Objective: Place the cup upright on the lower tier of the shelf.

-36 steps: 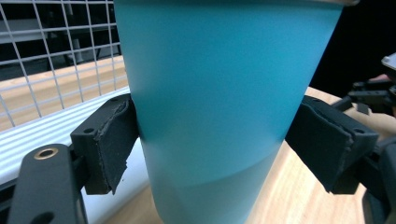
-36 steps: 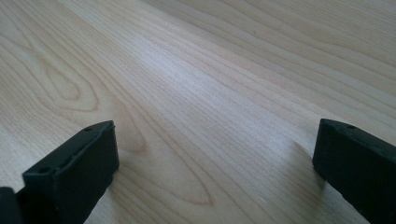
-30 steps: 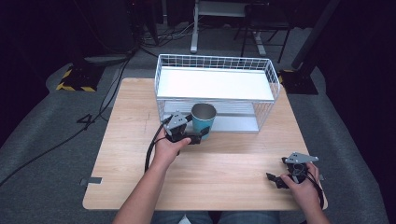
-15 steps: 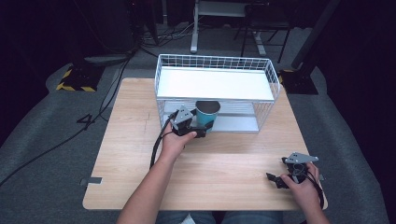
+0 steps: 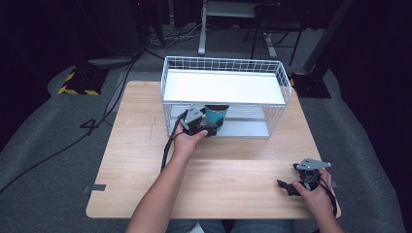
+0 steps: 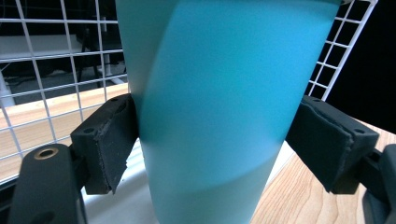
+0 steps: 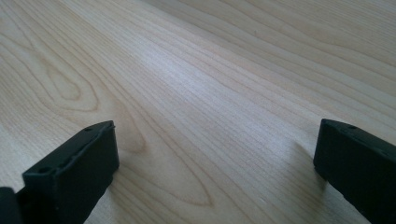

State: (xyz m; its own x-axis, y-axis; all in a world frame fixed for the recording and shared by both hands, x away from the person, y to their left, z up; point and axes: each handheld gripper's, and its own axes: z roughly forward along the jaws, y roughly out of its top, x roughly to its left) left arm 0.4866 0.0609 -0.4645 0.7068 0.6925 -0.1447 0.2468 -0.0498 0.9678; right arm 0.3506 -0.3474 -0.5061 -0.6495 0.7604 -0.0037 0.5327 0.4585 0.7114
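The left gripper (image 5: 210,131) grips a teal cup (image 5: 215,118), a pad pressed on each side of it (image 6: 219,107); the cup stands upright at the near edge of the wire rack's (image 5: 167,85) lower shelf, just under the white upper shelf (image 5: 223,87), its rim tucked below that shelf. The step in hand looks like placing the cup on the lower shelf; whether its base already rests there I cannot tell. The right gripper (image 5: 291,187) lies idle at the near right of the table (image 5: 131,145), well apart from the rack, its jaws wide with only bare wood between them (image 7: 210,116). Next, I judge, the cup must go a little farther in, stay upright, clear the upper shelf, and be set down; then the jaws should part and the gripper back out toward the near side without tipping it.
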